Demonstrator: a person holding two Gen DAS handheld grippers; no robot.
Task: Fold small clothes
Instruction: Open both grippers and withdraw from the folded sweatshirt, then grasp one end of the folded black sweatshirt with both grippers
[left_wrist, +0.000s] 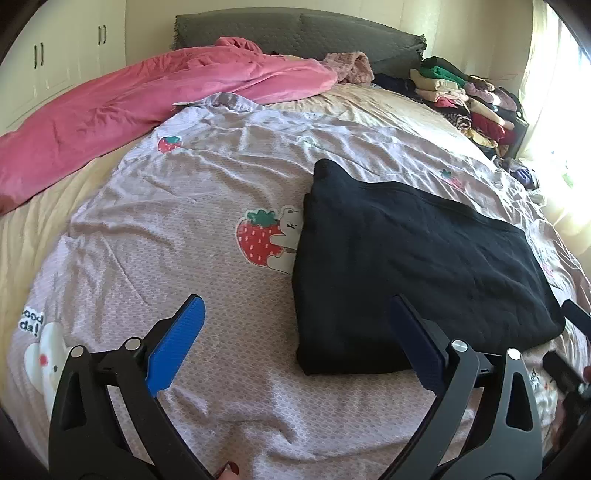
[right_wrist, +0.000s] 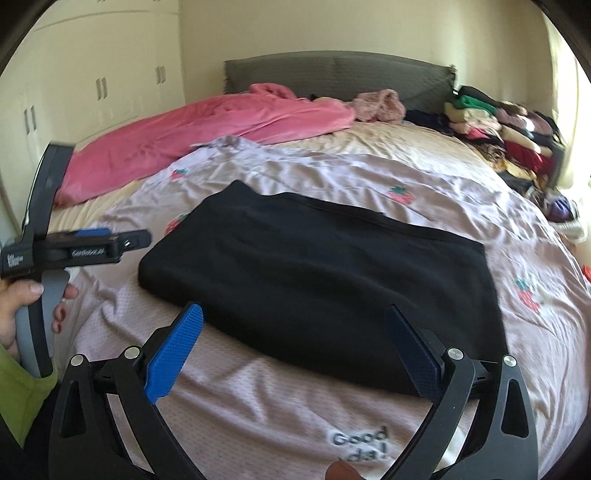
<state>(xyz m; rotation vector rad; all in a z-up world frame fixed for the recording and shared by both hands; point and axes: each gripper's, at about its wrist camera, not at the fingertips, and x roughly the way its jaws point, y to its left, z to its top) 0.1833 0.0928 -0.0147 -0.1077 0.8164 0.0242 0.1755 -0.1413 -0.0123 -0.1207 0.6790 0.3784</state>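
A black garment (left_wrist: 413, 258) lies folded flat on the lilac strawberry-print sheet (left_wrist: 184, 206); it also shows in the right wrist view (right_wrist: 317, 273). My left gripper (left_wrist: 295, 314) is open and empty, hovering just before the garment's near left corner, its right finger at the garment's front edge. My right gripper (right_wrist: 295, 321) is open and empty over the garment's near edge. The left gripper also shows from the side at the left of the right wrist view (right_wrist: 122, 240), held in a hand.
A pink duvet (left_wrist: 147, 103) lies bunched along the left and back of the bed. A pile of folded clothes (left_wrist: 465, 96) sits at the back right by the grey headboard (left_wrist: 295, 33). White wardrobes (right_wrist: 74, 92) stand left.
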